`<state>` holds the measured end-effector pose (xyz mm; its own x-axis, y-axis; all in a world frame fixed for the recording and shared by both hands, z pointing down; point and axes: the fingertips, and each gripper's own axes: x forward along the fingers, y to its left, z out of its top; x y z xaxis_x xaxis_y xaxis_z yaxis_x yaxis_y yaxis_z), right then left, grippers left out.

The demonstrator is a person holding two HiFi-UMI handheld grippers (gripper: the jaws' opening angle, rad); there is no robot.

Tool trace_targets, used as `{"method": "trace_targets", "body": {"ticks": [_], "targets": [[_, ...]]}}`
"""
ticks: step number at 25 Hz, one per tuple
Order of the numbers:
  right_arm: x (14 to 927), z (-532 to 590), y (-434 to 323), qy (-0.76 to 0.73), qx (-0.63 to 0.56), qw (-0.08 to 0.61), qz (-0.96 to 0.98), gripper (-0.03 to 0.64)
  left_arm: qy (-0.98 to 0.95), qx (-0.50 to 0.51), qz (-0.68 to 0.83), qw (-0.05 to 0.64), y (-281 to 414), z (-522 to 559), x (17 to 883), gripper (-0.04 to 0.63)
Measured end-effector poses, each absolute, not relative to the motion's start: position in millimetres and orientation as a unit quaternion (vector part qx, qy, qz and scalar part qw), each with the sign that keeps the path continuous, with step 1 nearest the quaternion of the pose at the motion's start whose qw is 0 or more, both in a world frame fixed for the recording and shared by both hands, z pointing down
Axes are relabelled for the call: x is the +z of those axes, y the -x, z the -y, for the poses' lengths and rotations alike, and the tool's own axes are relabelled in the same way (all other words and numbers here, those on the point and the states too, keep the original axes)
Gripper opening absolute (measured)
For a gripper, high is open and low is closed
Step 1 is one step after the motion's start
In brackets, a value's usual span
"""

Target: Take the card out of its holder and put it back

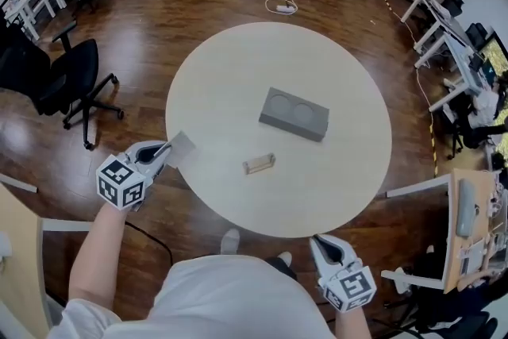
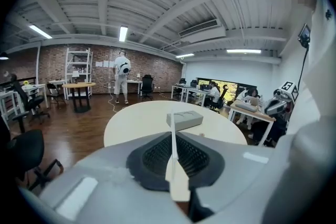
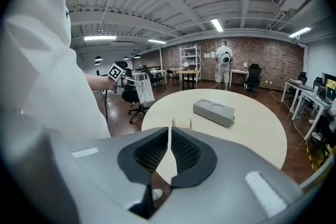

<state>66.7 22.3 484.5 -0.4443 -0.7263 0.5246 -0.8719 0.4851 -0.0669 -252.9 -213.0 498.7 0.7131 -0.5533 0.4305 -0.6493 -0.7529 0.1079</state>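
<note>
Left gripper (image 1: 162, 154): jaws clamped on thin white rectangular card (image 1: 182, 146); card well left of small wooden slotted holder (image 1: 259, 163). Right gripper (image 1: 320, 244): jaws closed, nothing between, nearer person than holder.

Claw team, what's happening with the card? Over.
Left claw shut on card, out of holder. Right claw shut, empty. Grey block beyond holder, not blocking.

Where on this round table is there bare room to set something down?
The far half of the table, beyond the grey block, is bare, and so is the right side between the block and the rim. Tighter: the near left, where the card holder stands and the left tool holds the card.
</note>
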Motion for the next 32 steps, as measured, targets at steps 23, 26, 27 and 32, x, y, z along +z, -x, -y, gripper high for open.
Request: {"method": "trace_targets", "body": {"ticks": [23, 26, 27, 32], "targets": [[502, -28, -49, -0.465, 0.202, 0.268, 0.819, 0.04, -0.957, 0.19, 0.198, 0.09, 164, 197, 483, 0.015], [502, -39, -57, -0.481, 0.213, 0.268, 0.807, 0.04, -0.963, 0.194, 0.164, 0.087, 119, 198, 486, 0.015], [500, -43, -60, -0.487, 0.217, 0.267, 0.803, 0.04, -0.964, 0.197, 0.155, 0.088, 107, 198, 489, 0.015], [498, -61, -81, -0.516, 0.231, 0.258, 0.783, 0.04, -0.963, 0.218, 0.129, 0.092, 63, 203, 508, 0.015]]}}
